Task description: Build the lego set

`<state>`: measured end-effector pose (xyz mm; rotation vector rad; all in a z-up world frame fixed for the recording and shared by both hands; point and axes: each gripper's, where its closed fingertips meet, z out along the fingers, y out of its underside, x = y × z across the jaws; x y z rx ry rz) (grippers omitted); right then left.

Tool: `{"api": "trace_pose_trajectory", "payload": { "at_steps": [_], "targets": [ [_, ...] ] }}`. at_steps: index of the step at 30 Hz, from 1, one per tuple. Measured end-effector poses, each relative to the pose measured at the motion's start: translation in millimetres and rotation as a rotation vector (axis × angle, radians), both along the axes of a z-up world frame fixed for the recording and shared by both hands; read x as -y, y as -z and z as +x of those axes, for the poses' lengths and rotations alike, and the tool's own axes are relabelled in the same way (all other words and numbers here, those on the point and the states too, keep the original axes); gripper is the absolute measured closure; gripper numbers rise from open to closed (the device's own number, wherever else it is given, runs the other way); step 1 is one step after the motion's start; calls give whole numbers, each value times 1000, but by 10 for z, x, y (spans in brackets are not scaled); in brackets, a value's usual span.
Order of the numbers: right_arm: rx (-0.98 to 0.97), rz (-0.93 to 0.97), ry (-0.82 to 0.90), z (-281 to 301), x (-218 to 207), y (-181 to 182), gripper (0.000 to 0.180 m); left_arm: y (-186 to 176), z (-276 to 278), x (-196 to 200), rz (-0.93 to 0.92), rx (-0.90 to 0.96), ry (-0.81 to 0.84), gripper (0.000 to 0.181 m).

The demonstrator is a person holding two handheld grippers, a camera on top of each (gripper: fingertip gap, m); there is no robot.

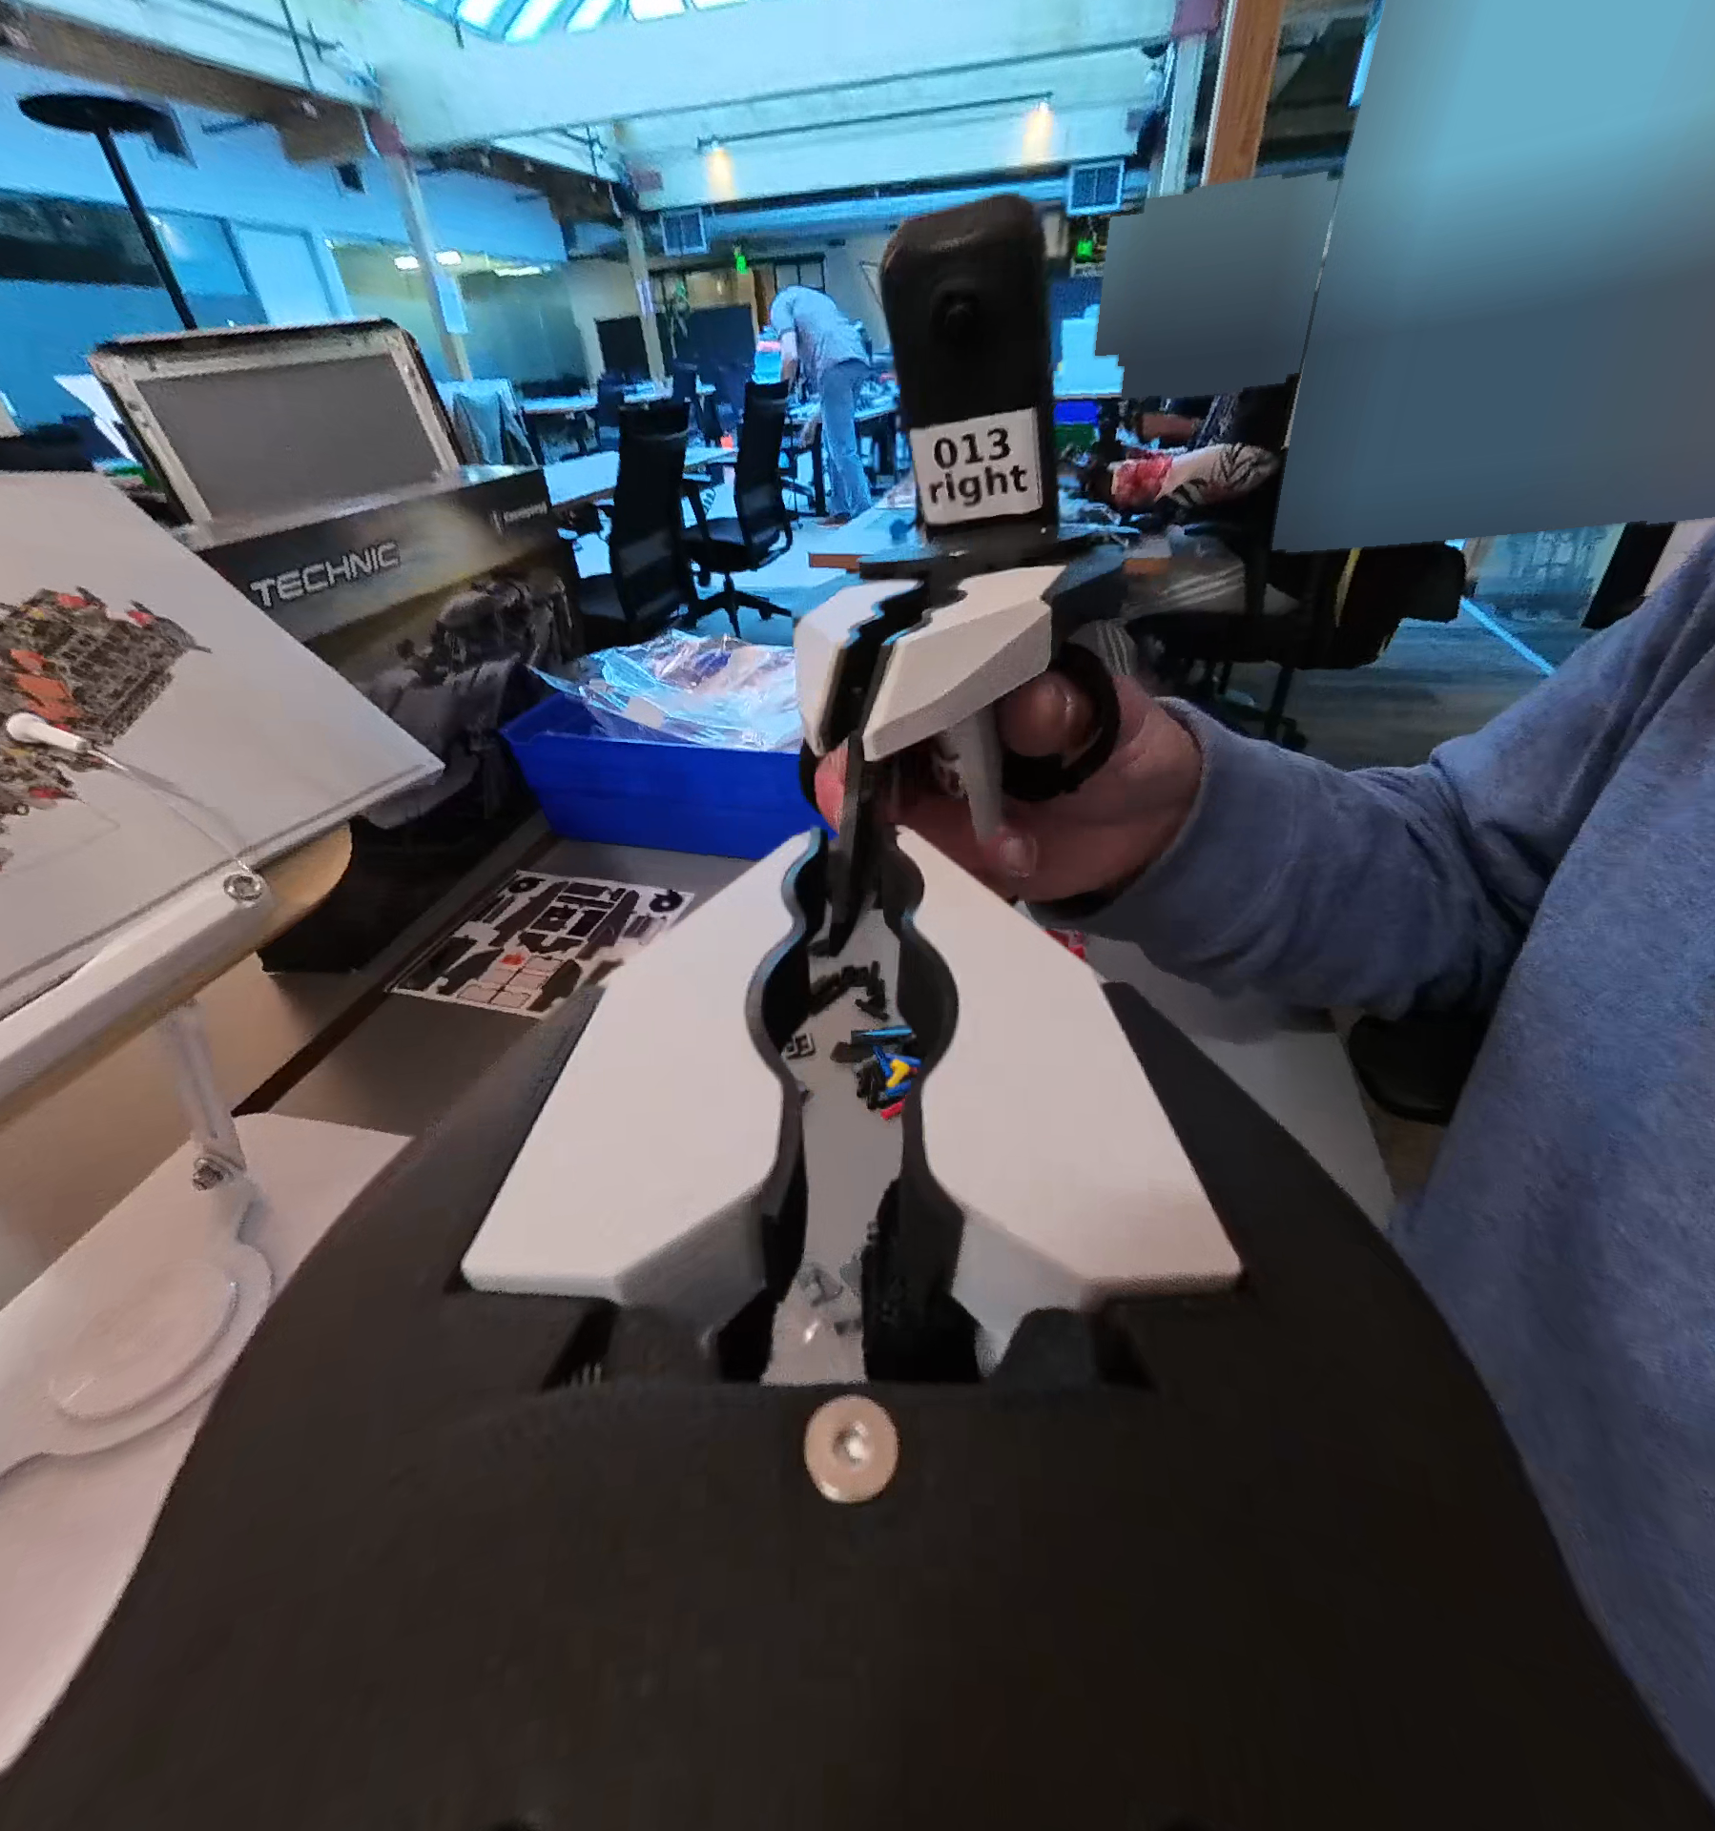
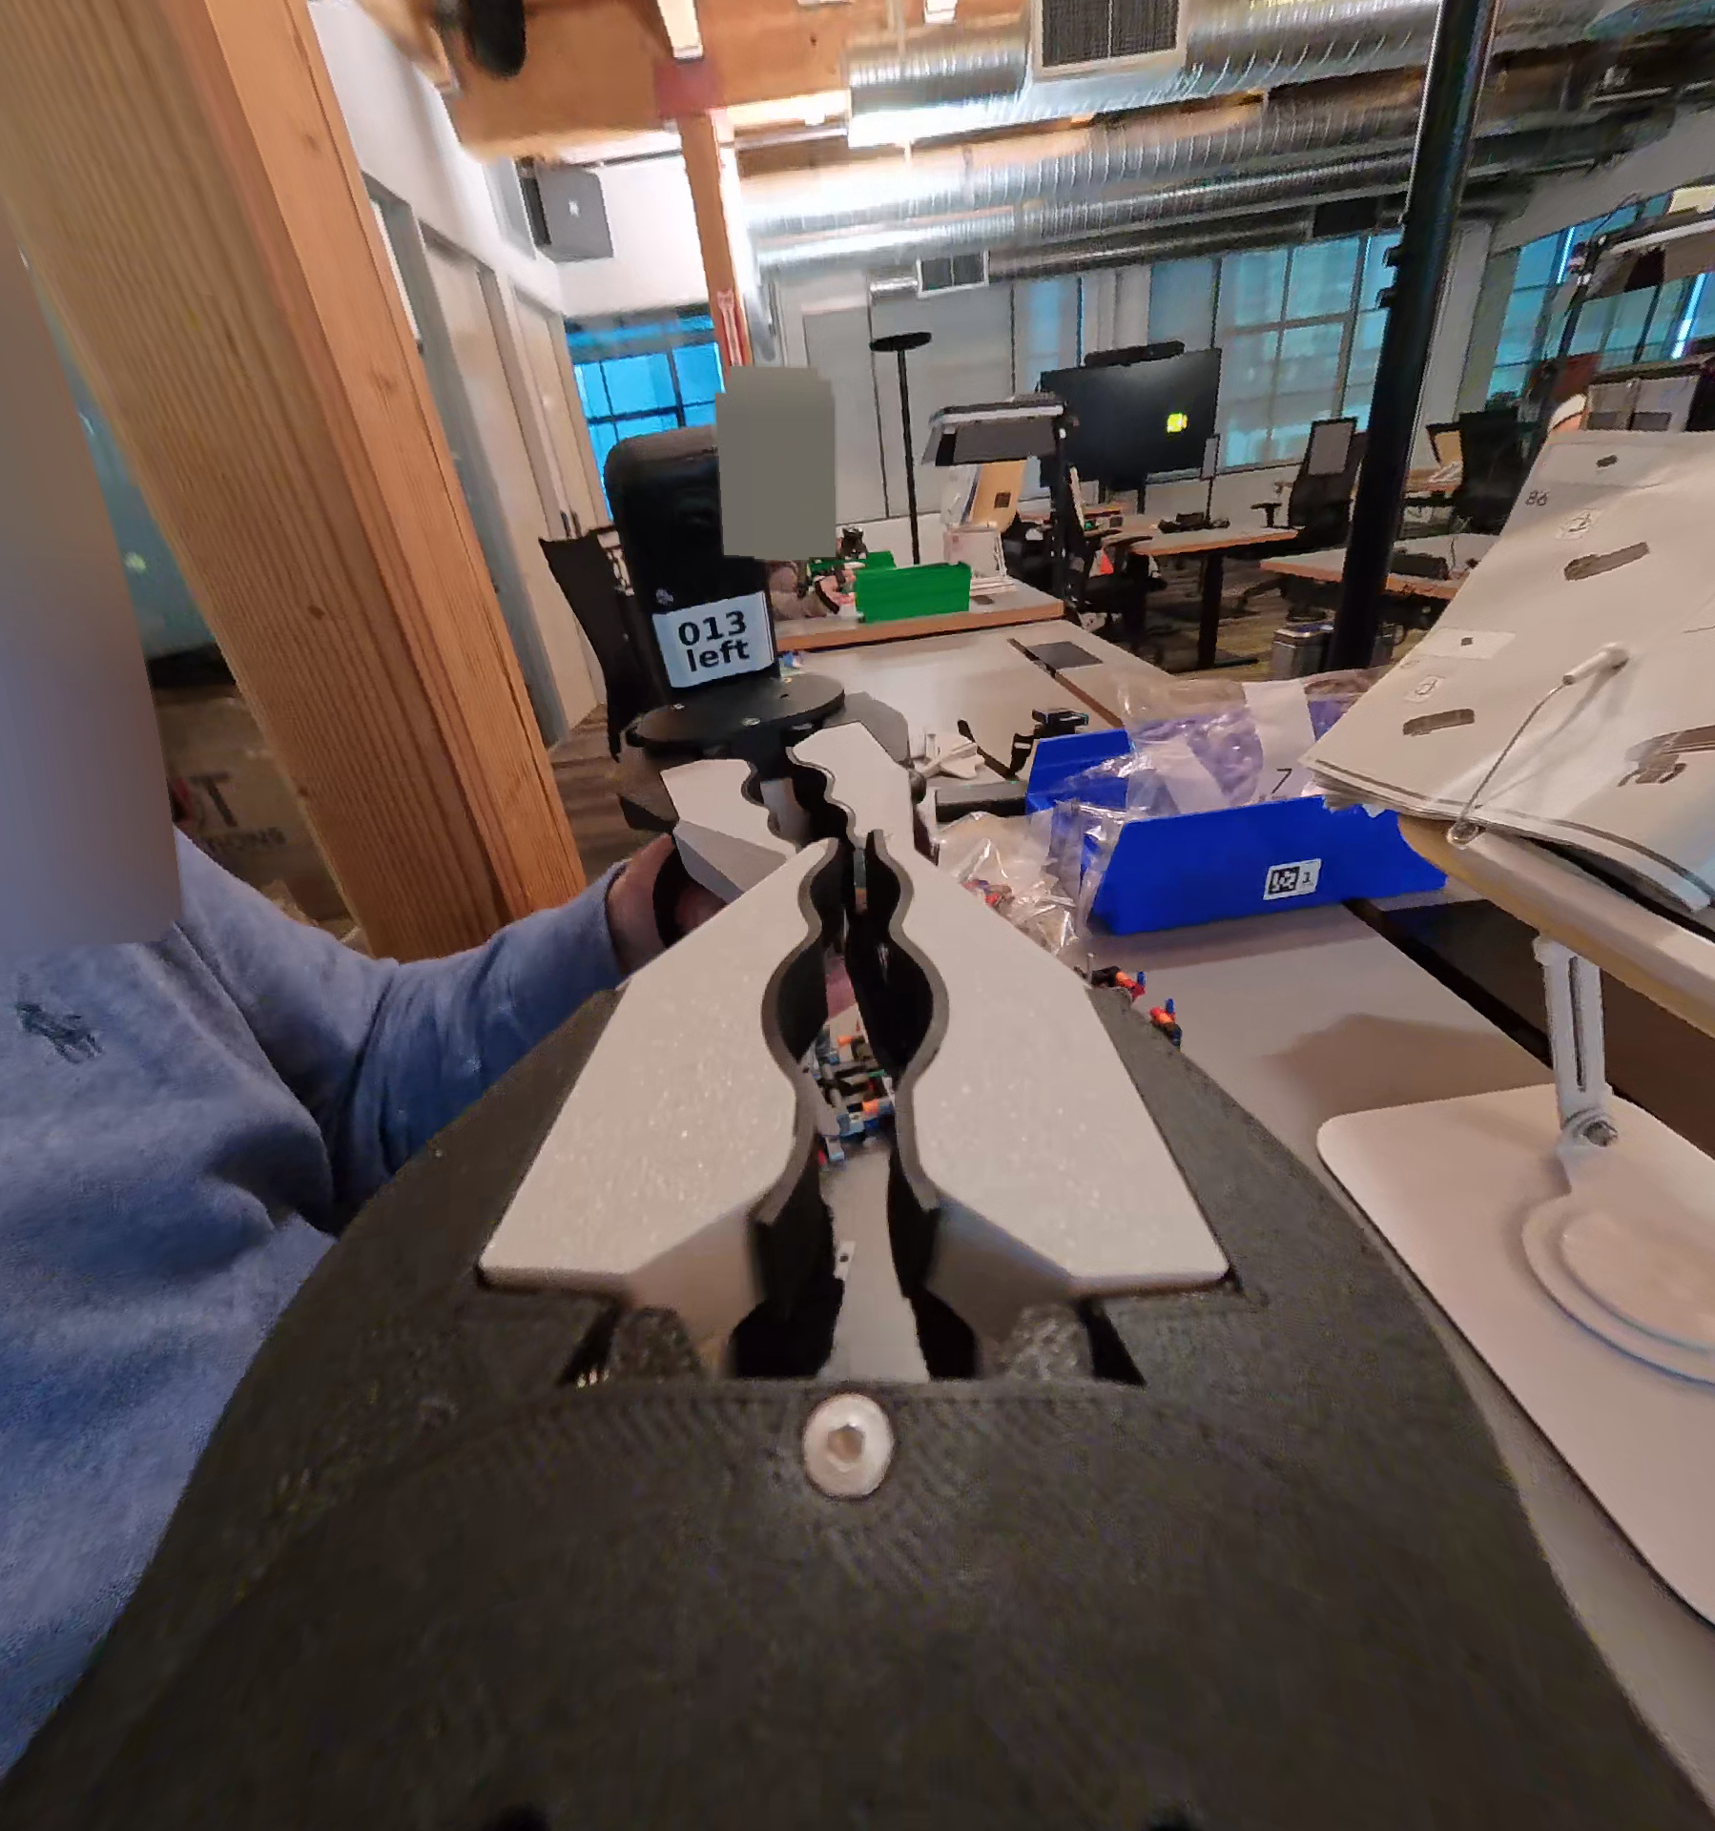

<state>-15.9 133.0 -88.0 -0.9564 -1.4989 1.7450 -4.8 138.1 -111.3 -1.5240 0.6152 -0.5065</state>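
My left gripper (image 1: 858, 847) and my right gripper (image 2: 852, 850) meet tip to tip above the grey table (image 2: 1280, 1001). A thin black lego beam (image 1: 846, 892) hangs between them. The right gripper (image 1: 849, 763), held by a hand, is shut on its upper end. The left gripper's jaws stand close around its lower part. In the right wrist view the beam (image 2: 858, 877) shows as a dark sliver between my fingertips, with the left gripper (image 2: 819, 817) just beyond. Loose small lego pieces (image 1: 878, 1070) lie on the table below and also show in the right wrist view (image 2: 849, 1080).
A blue bin (image 1: 655, 783) with plastic bags (image 2: 1210, 753) stands behind. An instruction booklet (image 1: 140, 694) rests on a white stand (image 2: 1627, 1288). A sticker sheet (image 1: 536, 941) and the black set box (image 1: 388, 594) lie nearby. A blue sleeve (image 1: 1428, 872) reaches in from the side. The grippers are tip to tip, or close to it.
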Motion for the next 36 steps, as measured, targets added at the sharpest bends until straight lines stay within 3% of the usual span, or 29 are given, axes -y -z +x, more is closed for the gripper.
{"api": "trace_pose_trajectory", "payload": {
  "at_steps": [4,10,16,21,36],
  "targets": [
    [-29,-69,17,-3,-51,-45,179,-28,-29,-14,62,-33,-53,168],
    [-104,-250,50,-4,-219,-160,180,0,-119,-166,193,-174,-289,152],
    [-139,-353,50,-14,-280,-194,180,64,-83,-281,285,-362,-448,151],
    [-146,-383,47,-26,-291,-196,180,70,-34,-323,321,-429,-494,160],
    [-140,-412,43,-42,-318,-195,177,71,-53,-326,275,-400,-459,168]
  ]
}}
